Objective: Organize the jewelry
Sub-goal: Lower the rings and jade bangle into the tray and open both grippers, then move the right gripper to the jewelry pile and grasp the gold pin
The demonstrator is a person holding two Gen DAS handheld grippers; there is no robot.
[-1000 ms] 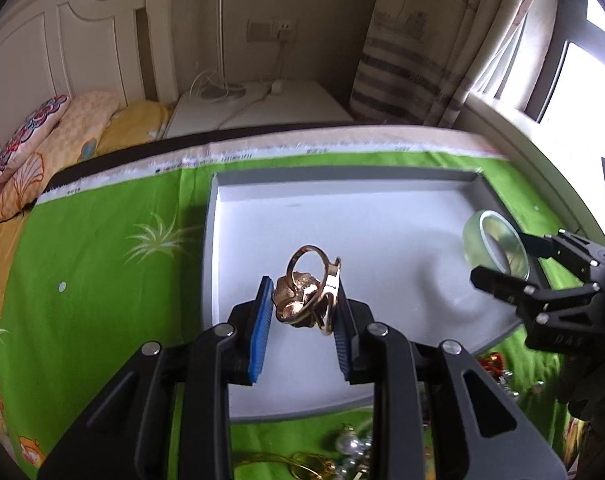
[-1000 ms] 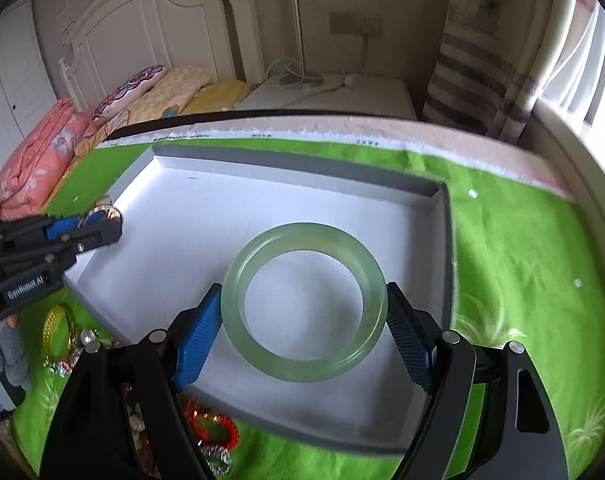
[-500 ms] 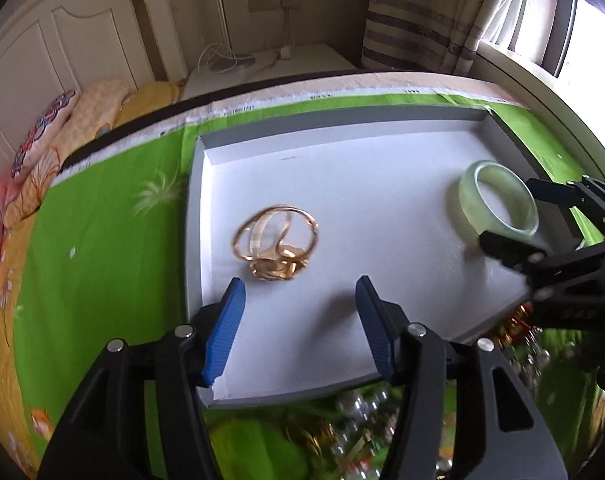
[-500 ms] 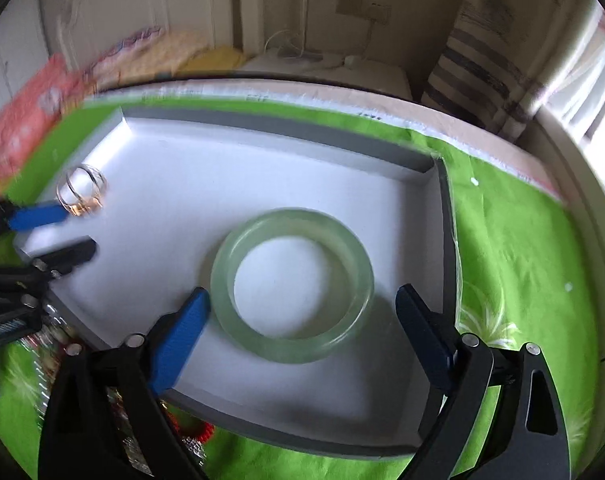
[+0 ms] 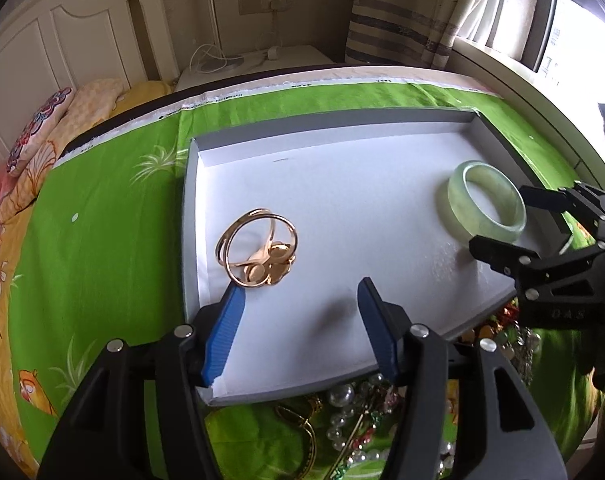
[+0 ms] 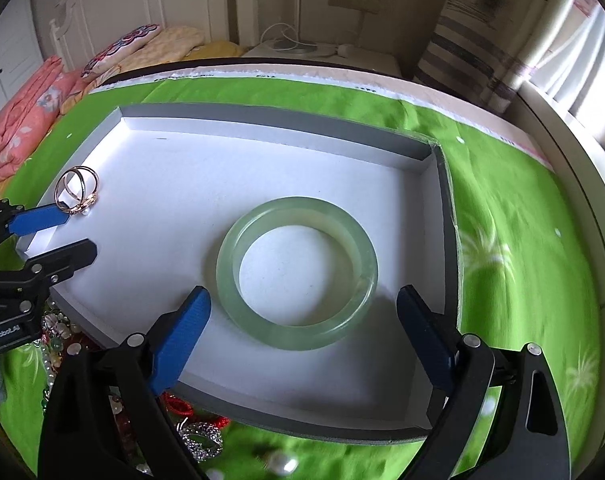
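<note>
Left hand-held gripper [image 5: 298, 312] hangs wide open and empty at the tray's [image 5: 190, 216] six o'clock edge, the gold ring [image 5: 258, 254] lying flat just off its left pad, so for the next pick I'd back straight out without clipping it. Over at three o'clock the right hand-held gripper [image 6: 302, 332] gapes empty too, straddling the near rim of the green bangle [image 6: 297, 272], while the jewelry pile [image 5: 354, 420] waits on the green cloth [image 5: 102, 208] below the tray.

Bare white tray [image 5: 342, 208] floor lies wide open between the left fingers [image 5: 226, 324]; gold bangle [image 5: 258, 252] sits just past the left one. Jade bangle [image 6: 298, 272] blocks ahead between the right fingers [image 6: 182, 336].
</note>
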